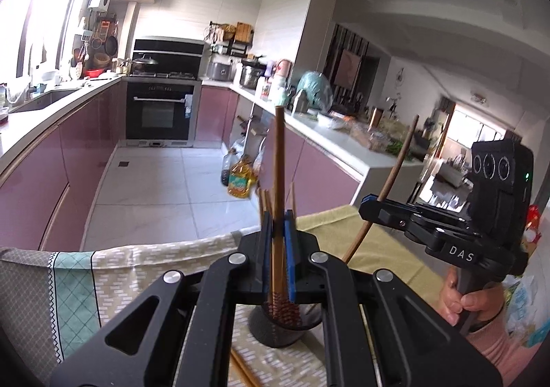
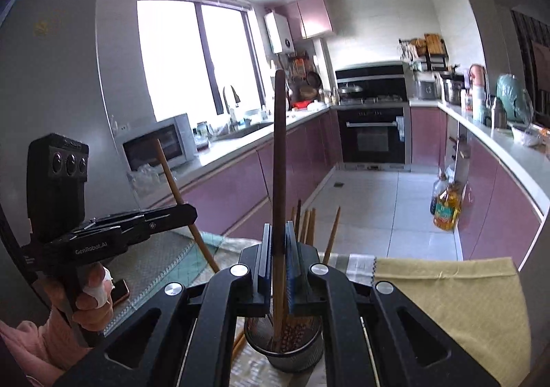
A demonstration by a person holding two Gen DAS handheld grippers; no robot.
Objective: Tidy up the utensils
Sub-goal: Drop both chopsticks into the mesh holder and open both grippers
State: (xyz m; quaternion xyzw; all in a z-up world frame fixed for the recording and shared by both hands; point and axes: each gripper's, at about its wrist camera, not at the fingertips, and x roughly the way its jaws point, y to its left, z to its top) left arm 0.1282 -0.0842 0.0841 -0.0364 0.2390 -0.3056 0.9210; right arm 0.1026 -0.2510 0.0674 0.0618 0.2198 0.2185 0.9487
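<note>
The left gripper [image 1: 279,232] pinches one chopstick [image 1: 279,160] standing upright, and the right gripper [image 2: 278,242] pinches a darker chopstick [image 2: 279,153], also upright. Both lower ends seem to reach into the mesh holder [image 2: 285,357] on the table, among other chopsticks.

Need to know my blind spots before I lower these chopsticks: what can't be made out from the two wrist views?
- Lower chopstick tips: both views, hidden behind the left gripper and right gripper.
- Holder: partly covered by gripper linkages; the chopstick count inside is unclear.
- Loose chopsticks: left view, blurred and cut off at the bottom edge.
- Far counter items: too small.
</note>
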